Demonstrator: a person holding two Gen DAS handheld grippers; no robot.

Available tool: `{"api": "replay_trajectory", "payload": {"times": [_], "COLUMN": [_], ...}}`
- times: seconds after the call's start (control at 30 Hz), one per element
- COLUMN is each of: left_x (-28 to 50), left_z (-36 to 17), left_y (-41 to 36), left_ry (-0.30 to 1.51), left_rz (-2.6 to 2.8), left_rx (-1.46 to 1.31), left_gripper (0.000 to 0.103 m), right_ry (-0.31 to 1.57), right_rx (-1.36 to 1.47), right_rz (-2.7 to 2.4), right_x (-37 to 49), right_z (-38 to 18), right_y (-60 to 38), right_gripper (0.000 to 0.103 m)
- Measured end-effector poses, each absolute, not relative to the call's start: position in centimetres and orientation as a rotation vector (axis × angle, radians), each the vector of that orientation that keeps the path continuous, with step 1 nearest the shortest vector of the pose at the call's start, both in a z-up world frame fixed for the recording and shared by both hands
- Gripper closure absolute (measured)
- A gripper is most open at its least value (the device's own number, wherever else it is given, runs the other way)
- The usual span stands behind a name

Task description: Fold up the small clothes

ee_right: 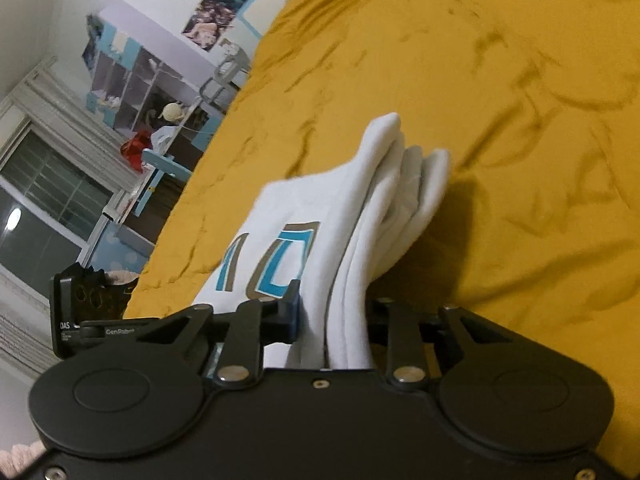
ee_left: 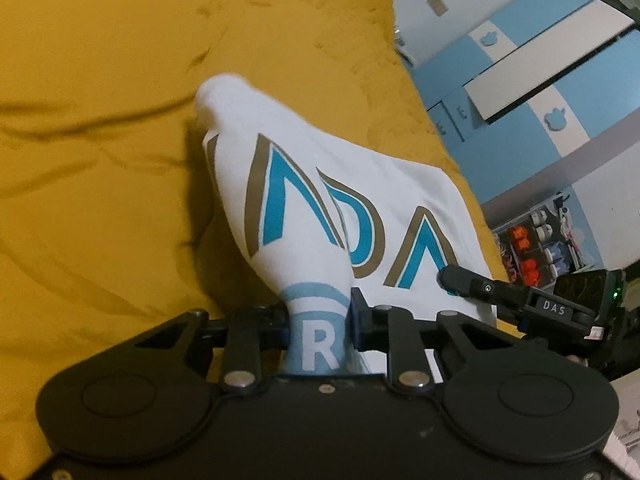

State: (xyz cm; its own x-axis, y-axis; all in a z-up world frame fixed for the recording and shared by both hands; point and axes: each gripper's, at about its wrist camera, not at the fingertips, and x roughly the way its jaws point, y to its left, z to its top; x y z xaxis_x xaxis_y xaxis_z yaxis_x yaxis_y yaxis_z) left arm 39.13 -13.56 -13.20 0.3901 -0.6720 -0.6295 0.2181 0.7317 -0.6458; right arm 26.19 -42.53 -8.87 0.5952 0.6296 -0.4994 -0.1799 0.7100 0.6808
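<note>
Over the mustard-yellow bedspread [ee_left: 100, 152] a small white garment [ee_left: 304, 184] hangs stretched between two grippers. It carries large blue letters edged in brown, and a pale blue ring with a white R near the bunched end. From the left wrist camera, the left gripper [ee_left: 319, 320] is clamped on that bunched end, the cloth squeezed between its two black fingers with blue pads. Further right in that view the right gripper [ee_left: 454, 280] reaches in from the side, its black fingertip lying against the garment's edge beside the last letter. From the right wrist camera, the right gripper [ee_right: 334, 316] is closed on several gathered folds of the white cloth, which rise from between its fingers and fan out above the bed, casting a shadow on the bedspread to the right. The printed panel sags to the left of those folds. Beyond the bed stands a blue and white wardrobe [ee_left: 540, 80], and on the other side a shelf unit [ee_right: 132, 76] and a dark window [ee_right: 44, 192].
</note>
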Motion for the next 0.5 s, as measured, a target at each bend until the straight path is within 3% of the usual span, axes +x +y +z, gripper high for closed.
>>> {"api": "replay_trajectory", "payload": {"times": [0.37,0.5], "left_x": [37.3,38.1], "left_z": [-4.6,-6.2], "left_y": [-2.5,1.8], "left_ry": [0.886,0.902], "left_rz": [-0.522,-0.466], "left_rx": [-0.423,-0.44], "left_gripper": [0.08,0.078], "right_ry": [0.681,0.698], "right_rx": [0.604,0.653], "right_rz": [0.668,0.693], "right_x": [28.3,30.8], "right_z": [-3.0,-5.0], "right_y": [-33.3,-30.0], "right_gripper": [0.078,0.079]}}
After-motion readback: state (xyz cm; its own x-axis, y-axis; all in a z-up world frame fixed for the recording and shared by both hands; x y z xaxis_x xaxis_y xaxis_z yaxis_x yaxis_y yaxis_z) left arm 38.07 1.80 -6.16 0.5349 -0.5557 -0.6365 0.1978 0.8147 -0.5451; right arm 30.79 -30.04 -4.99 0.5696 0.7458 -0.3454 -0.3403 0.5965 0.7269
